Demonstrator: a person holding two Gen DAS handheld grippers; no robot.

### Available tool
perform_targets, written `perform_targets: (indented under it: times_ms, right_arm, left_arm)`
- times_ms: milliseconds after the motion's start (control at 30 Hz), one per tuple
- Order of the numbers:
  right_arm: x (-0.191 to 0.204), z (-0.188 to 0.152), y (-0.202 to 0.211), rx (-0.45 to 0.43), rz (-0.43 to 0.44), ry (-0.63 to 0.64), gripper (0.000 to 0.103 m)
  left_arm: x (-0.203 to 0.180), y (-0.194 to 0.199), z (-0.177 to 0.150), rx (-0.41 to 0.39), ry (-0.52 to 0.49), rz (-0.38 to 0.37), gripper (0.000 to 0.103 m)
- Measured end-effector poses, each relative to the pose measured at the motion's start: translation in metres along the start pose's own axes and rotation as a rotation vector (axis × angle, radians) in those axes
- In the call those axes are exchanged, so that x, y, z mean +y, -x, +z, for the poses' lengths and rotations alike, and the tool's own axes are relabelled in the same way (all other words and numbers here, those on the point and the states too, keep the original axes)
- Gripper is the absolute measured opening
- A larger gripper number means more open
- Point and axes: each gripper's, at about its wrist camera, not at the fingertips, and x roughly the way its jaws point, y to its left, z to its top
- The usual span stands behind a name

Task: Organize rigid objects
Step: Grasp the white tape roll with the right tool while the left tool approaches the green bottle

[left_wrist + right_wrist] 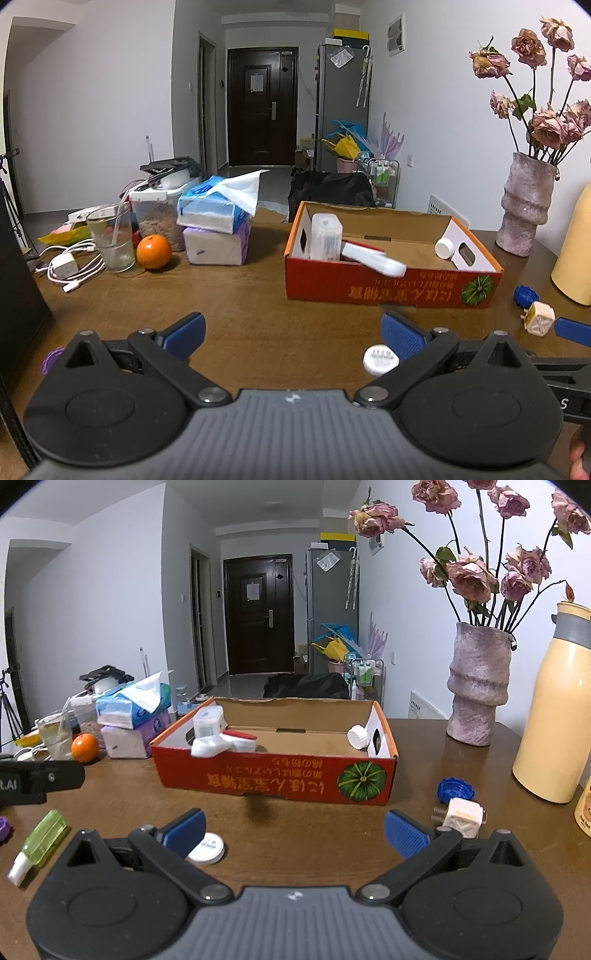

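Note:
A red cardboard box stands on the brown table and holds several white containers and a white bottle. My left gripper is open and empty above the table, with a white round lid by its right finger. My right gripper is open and empty. A cream plug adapter and a blue cap lie right of the box. A green bottle lies at the left.
A vase of dried roses and a cream thermos stand at the right. Tissue packs, an orange, a glass and white cables crowd the far left. A purple item lies at the left edge.

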Motion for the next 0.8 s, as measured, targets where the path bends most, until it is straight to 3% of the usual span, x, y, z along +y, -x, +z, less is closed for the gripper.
perform_targets:
  times_ms: [800]
  right_arm:
    - [0.025, -0.045, 0.030, 0.072, 0.000, 0.046, 0.103]
  left_arm:
    - [0.057, 0.030, -0.048, 0.061, 0.000, 0.081, 0.103]
